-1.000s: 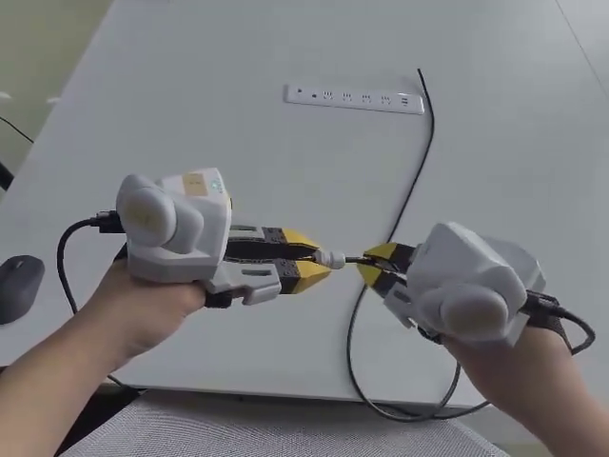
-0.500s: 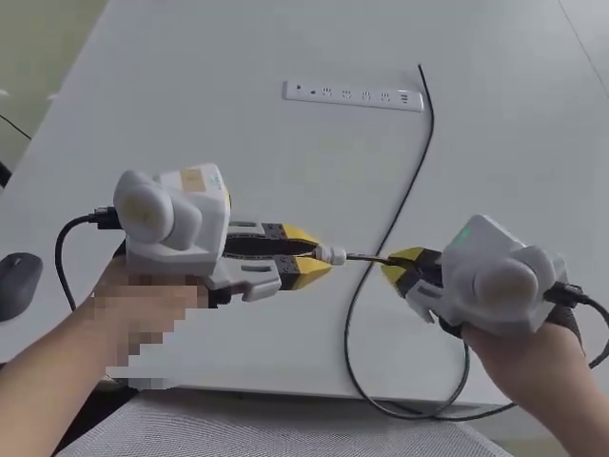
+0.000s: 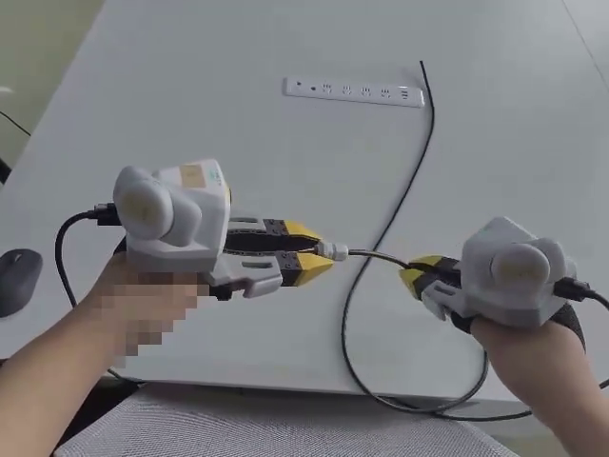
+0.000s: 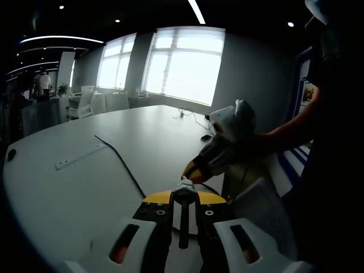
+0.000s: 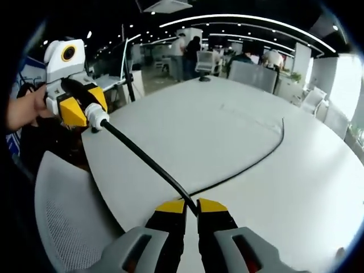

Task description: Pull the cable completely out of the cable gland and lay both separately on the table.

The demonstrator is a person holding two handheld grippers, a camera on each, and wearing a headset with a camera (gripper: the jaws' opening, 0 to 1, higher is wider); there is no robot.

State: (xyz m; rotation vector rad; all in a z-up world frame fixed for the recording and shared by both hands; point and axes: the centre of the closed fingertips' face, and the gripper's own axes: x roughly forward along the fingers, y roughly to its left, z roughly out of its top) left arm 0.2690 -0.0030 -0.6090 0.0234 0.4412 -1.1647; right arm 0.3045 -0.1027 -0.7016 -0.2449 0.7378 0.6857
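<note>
Above the near edge of a smooth pale-grey desk point(image 3: 190, 114), one small white plastic cable gland point(image 3: 335, 252) is sitting pinched in the yellow-tipped fingers of the left gripper point(image 3: 322, 257). One thin, glossy black cable point(image 3: 376, 255) is running taut from the gland to the right gripper point(image 3: 411, 276) — its fingers are pressing together on the cable, well apart from the gland. The slack is looping past the desk edge, then trailing up the desk. Beyond are lying one long white power strip point(image 3: 354, 93) and — far left — one dark rounded mouse point(image 3: 17, 281).
</note>
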